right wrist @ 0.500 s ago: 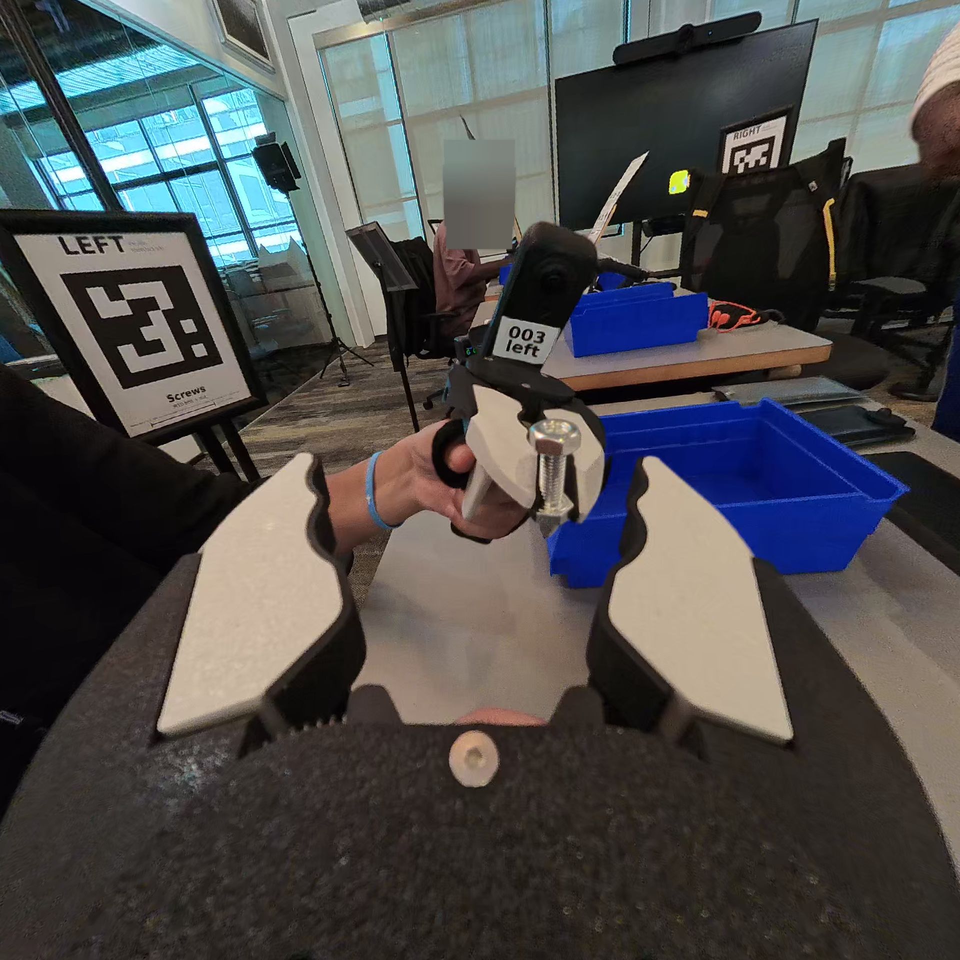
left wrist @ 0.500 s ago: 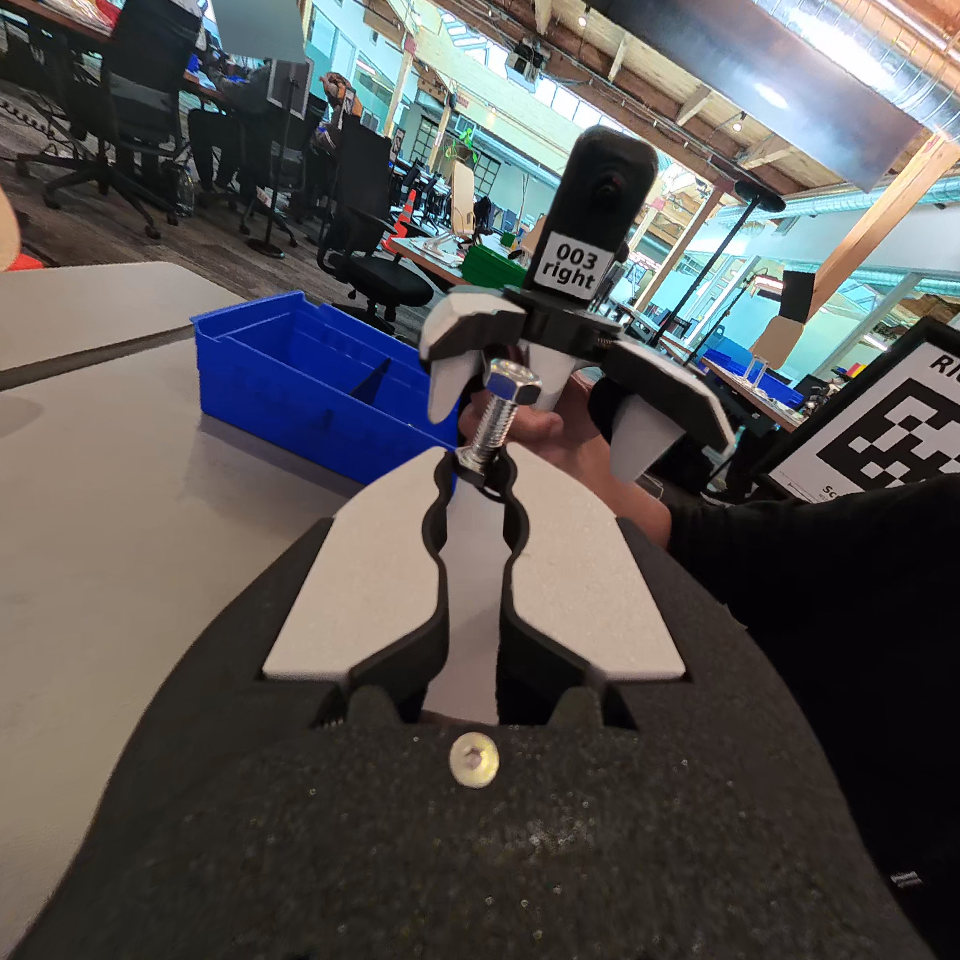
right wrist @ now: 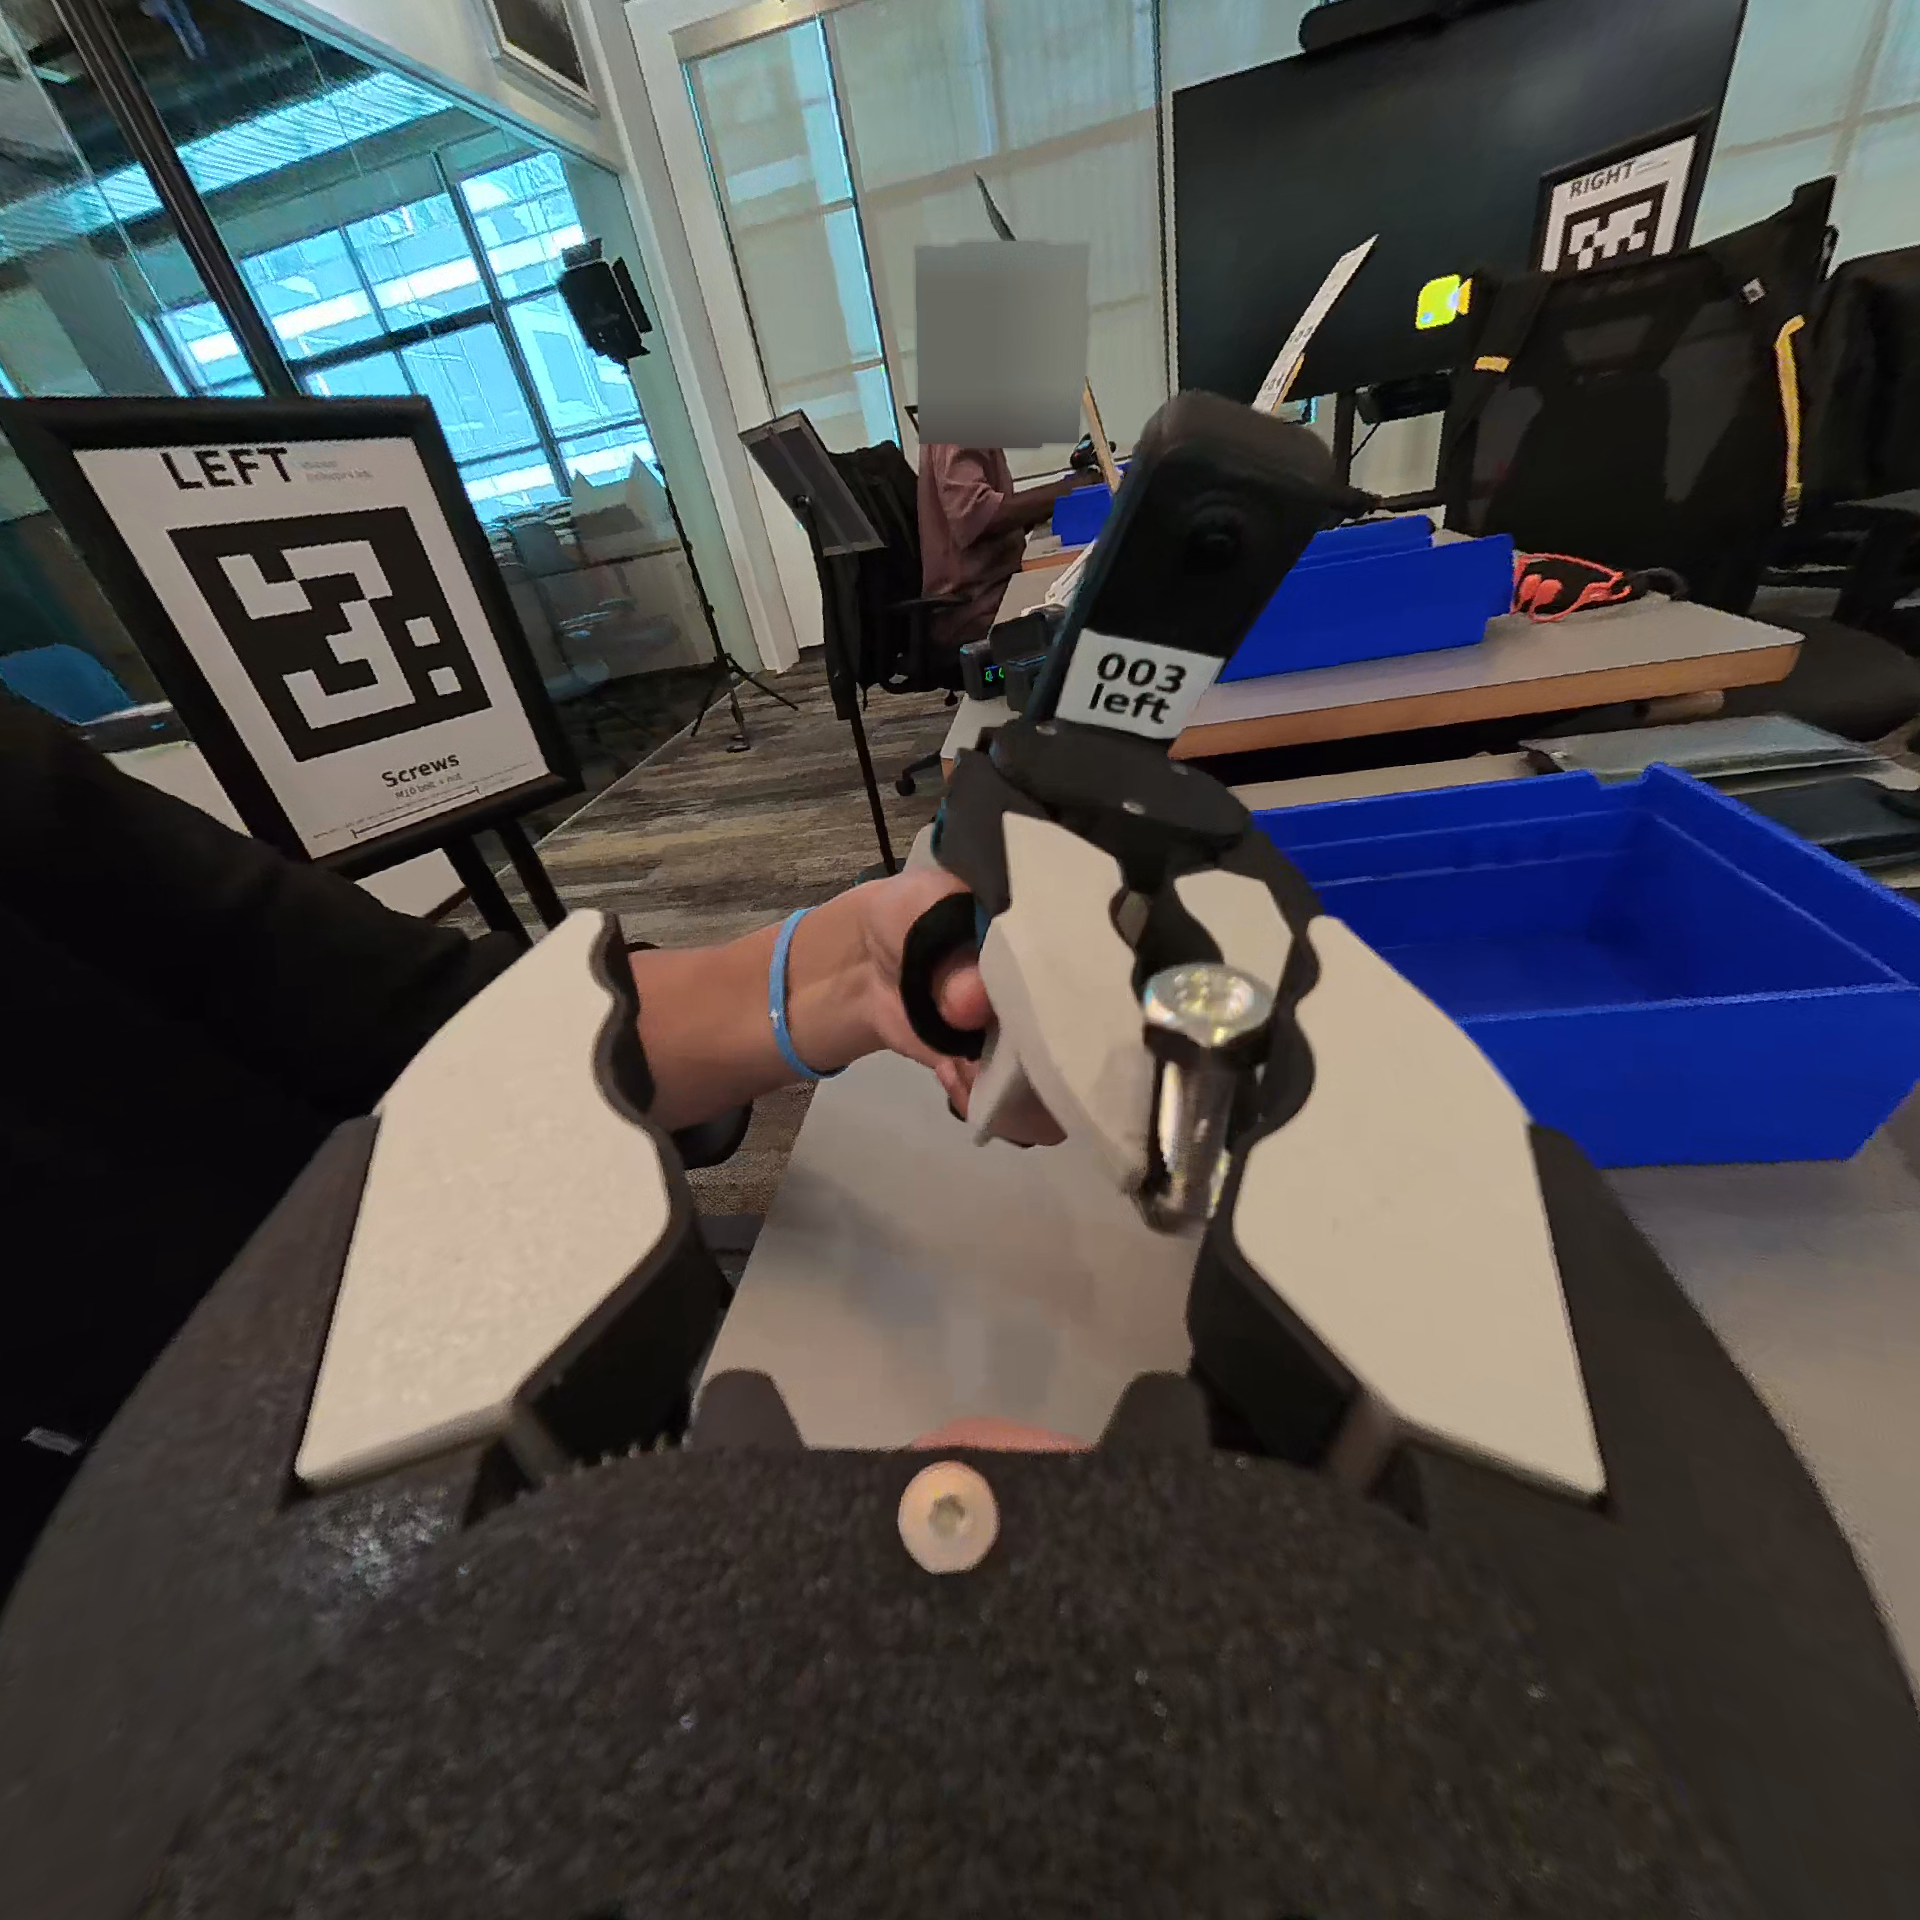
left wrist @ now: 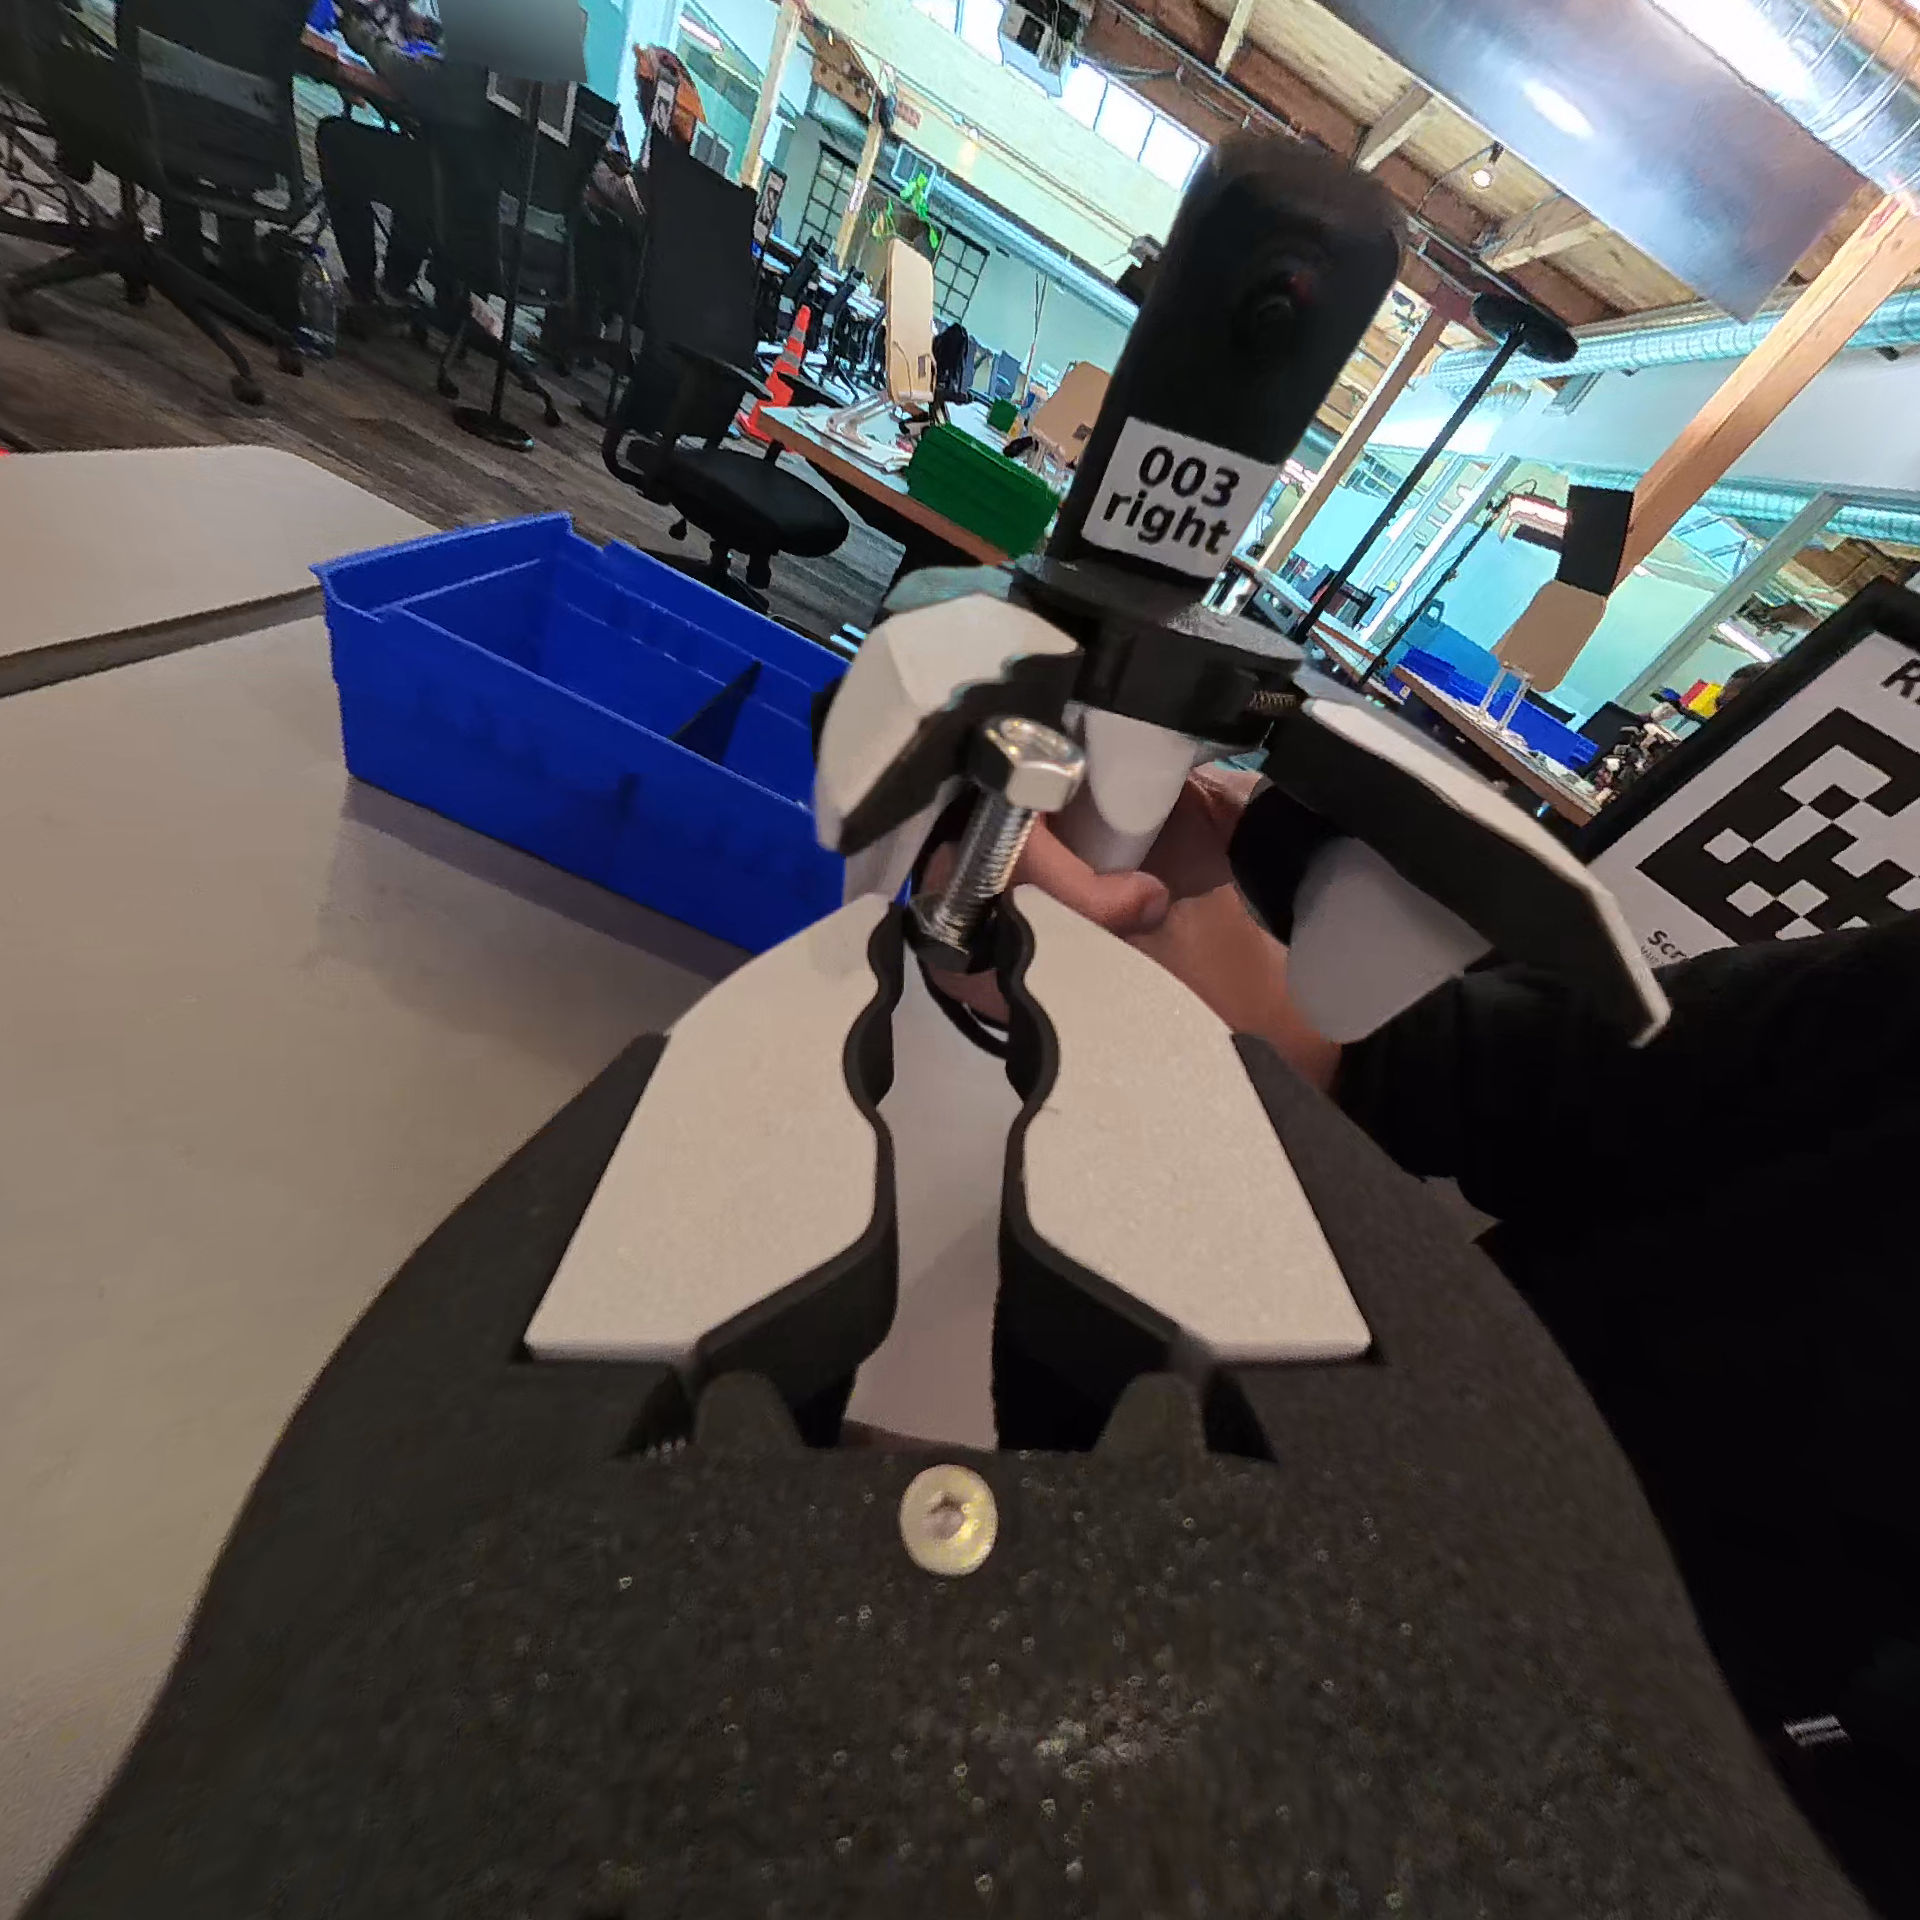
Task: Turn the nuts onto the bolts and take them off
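Note:
A silver hex-head bolt [left wrist: 997,831] stands head up, tilted, in my left gripper [left wrist: 951,935], which is shut on its lower threaded end, where a nut seems to sit. My right gripper [left wrist: 1101,914] faces it, open, one finger on each side of the bolt head. In the right wrist view my right gripper [right wrist: 961,956] is open and empty. The bolt [right wrist: 1195,1081] sits just inside its right finger [right wrist: 1392,1195], not touching either pad. The left gripper [right wrist: 1174,1195] holds the bolt above the grey table [right wrist: 935,1299].
A blue bin [left wrist: 582,707] stands on the table behind the grippers; it also shows in the right wrist view [right wrist: 1610,956]. A framed marker sign on an easel [right wrist: 312,623] stands past the table edge. Office chairs and other desks lie beyond. Some 6 cm of space lies between my two pairs of fingers.
My right gripper has come closer to the bolt, still open; the bolt now looks larger and nearer its right finger. The left gripper keeps its hold.

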A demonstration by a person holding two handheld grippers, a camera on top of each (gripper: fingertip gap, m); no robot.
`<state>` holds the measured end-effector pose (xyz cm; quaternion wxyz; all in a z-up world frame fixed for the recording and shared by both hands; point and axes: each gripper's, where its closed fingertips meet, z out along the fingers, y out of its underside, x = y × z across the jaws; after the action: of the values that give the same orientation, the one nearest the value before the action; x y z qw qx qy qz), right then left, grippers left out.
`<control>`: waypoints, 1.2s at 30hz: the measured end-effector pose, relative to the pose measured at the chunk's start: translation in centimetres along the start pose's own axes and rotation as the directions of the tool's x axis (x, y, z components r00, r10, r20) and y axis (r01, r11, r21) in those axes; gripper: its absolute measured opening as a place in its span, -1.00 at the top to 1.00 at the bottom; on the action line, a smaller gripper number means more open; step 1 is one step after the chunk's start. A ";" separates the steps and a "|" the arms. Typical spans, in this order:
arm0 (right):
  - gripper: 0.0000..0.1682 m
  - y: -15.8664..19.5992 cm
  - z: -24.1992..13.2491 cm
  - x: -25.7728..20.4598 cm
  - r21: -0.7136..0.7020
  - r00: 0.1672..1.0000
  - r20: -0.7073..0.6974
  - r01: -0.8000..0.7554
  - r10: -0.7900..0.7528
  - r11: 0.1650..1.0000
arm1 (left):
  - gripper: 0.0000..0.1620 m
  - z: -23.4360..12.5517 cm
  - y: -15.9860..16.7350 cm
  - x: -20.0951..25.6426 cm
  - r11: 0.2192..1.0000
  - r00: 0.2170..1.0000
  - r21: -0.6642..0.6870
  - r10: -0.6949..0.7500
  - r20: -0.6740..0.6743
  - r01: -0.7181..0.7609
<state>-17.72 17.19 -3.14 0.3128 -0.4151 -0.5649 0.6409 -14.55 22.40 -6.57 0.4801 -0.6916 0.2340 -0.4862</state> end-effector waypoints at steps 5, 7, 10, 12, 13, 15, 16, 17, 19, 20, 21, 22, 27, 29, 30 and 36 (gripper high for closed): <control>-0.31 0.0 -0.3 0.5 0.004 1.000 -0.011 0.006 -0.006 1.000 | 0.81 0.3 0.0 0.4 1.000 1.000 -0.006 0.009 -0.008 -0.009; -0.30 -0.4 -1.0 0.7 0.005 1.000 -0.024 0.012 -0.012 1.000 | 0.81 -0.2 -0.3 0.3 1.000 1.000 0.006 0.013 0.001 -0.013; -0.28 -1.3 -2.2 0.7 0.026 0.999 -0.031 0.017 -0.016 1.000 | 0.81 -1.2 -1.1 0.1 0.999 1.000 0.037 0.010 0.011 -0.010; -0.27 -1.9 -2.8 0.6 0.034 0.999 -0.029 0.021 -0.020 0.999 | 0.81 -1.8 -1.5 -0.2 0.999 1.000 0.050 0.010 0.023 -0.011; -0.27 -2.1 -3.0 0.4 0.038 0.999 -0.026 0.024 -0.023 0.999 | 0.81 -2.0 -1.6 -0.3 0.998 1.000 0.054 0.009 0.025 -0.010; -0.27 -2.1 -3.0 0.2 0.032 0.999 -0.019 0.026 -0.026 0.999 | 0.81 -2.3 -1.7 -0.4 0.998 1.000 0.063 0.004 0.026 -0.006; -0.27 -1.8 -2.8 0.1 0.019 1.000 -0.015 0.025 -0.024 1.000 | 0.81 -2.3 -1.7 -0.5 0.998 1.000 0.065 0.002 0.025 -0.004; -0.28 -1.5 -2.5 0.1 0.004 1.000 -0.015 0.024 -0.023 1.000 | 0.81 -2.2 -1.6 -0.5 0.998 1.000 0.061 0.001 0.022 -0.002; -0.28 -1.0 -1.9 -0.1 -0.011 1.000 -0.006 0.027 -0.028 1.000 | 0.81 -1.8 -1.3 -0.5 0.999 1.000 0.049 0.002 0.023 -0.003; -0.29 -0.8 -1.6 -0.2 -0.013 1.000 0.000 0.026 -0.026 1.000 | 0.81 -1.6 -1.1 -0.5 0.999 1.000 0.041 0.001 0.020 -0.002; -0.32 -0.7 -1.3 -0.2 -0.016 1.000 -0.001 0.024 -0.024 1.000 | 0.81 -1.4 -0.9 -0.4 0.999 1.000 0.035 0.001 0.017 -0.002; -0.34 -0.6 -1.0 -0.2 -0.018 1.000 -0.003 0.022 -0.022 1.000 | 0.81 -1.2 -0.7 -0.4 1.000 1.000 0.030 0.000 0.014 0.000; -0.36 0.2 0.0 0.1 -0.008 1.000 0.004 -0.007 0.007 1.000 | 0.81 0.1 0.2 -0.1 1.000 1.000 -0.005 0.000 0.000 0.000; -0.33 0.3 0.1 0.3 -0.007 1.000 0.004 -0.010 0.010 1.000 | 0.81 0.4 0.3 0.1 1.000 1.000 -0.011 0.000 -0.006 0.000; -0.32 0.3 0.0 0.4 -0.006 1.000 0.006 -0.012 0.012 1.000 | 0.81 0.5 0.4 0.2 1.000 1.000 -0.012 0.000 -0.011 0.000; -0.27 -1.0 -2.3 1.1 0.029 1.000 -0.018 -0.015 0.015 0.999 | 0.81 -0.5 -0.5 0.2 1.000 1.000 0.013 0.014 0.002 -0.014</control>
<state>-16.21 19.40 -2.35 0.3191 -0.4207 -0.5497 0.6474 -14.95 22.24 -6.02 0.4880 -0.6874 0.2353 -0.4837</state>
